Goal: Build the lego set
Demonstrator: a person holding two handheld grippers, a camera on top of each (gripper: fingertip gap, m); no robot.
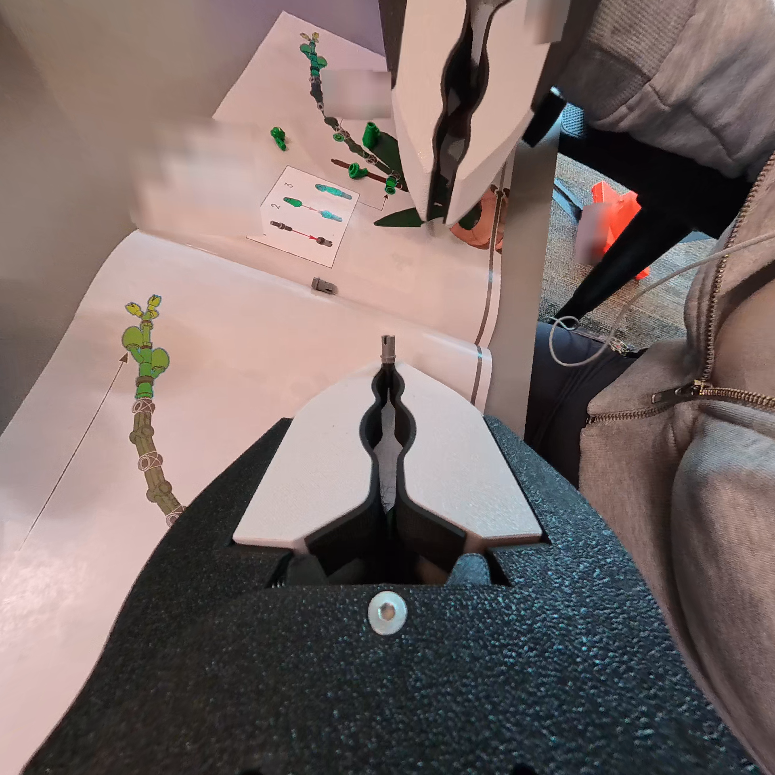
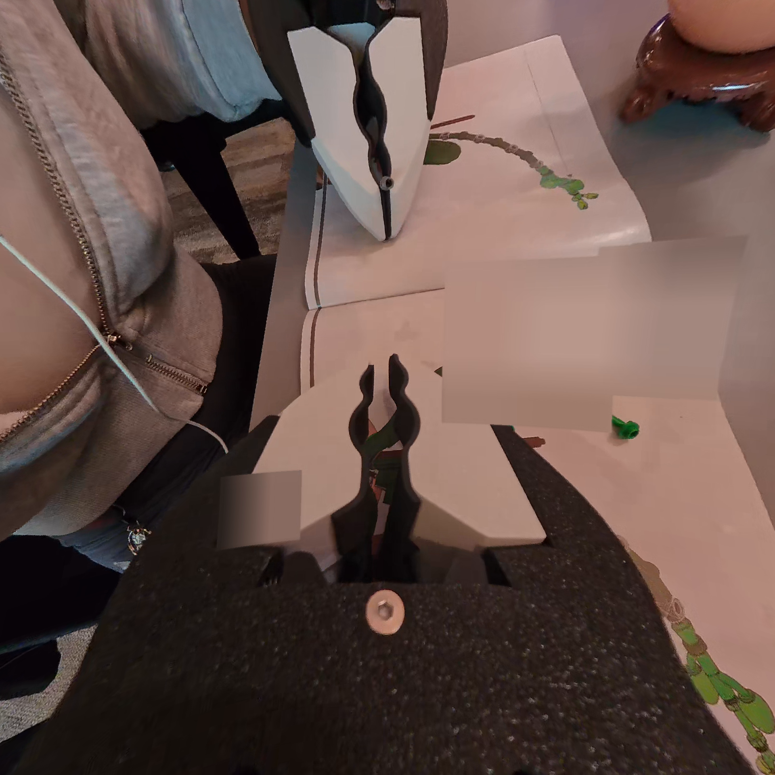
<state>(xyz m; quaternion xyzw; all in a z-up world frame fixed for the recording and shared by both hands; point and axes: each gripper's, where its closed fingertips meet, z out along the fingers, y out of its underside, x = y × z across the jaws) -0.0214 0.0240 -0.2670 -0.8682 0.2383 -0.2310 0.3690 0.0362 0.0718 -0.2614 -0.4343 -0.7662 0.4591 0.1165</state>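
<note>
My left gripper (image 1: 388, 371) is shut on a small grey peg (image 1: 387, 349) that sticks out past the fingertips, above an open instruction booklet (image 1: 251, 377). The right wrist view shows the same peg end-on (image 2: 386, 183) in the left gripper (image 2: 386, 209). My right gripper (image 2: 380, 364) stands with a narrow gap between its pads, and only the bare page shows through it. In the left wrist view its tips (image 1: 436, 211) are down at the page by a printed dark leaf. A second grey peg (image 1: 323, 285) lies near the booklet's fold.
Loose green pieces (image 1: 277, 137), (image 1: 371, 134), (image 1: 356, 170) lie on the far page, and one shows in the right wrist view (image 2: 625, 430). A dark brown stand (image 2: 704, 84) is at the back right. A person in a grey zipped jacket (image 1: 692, 461) sits at the table edge. Across from one pair of fingers to the other is roughly 8 cm.
</note>
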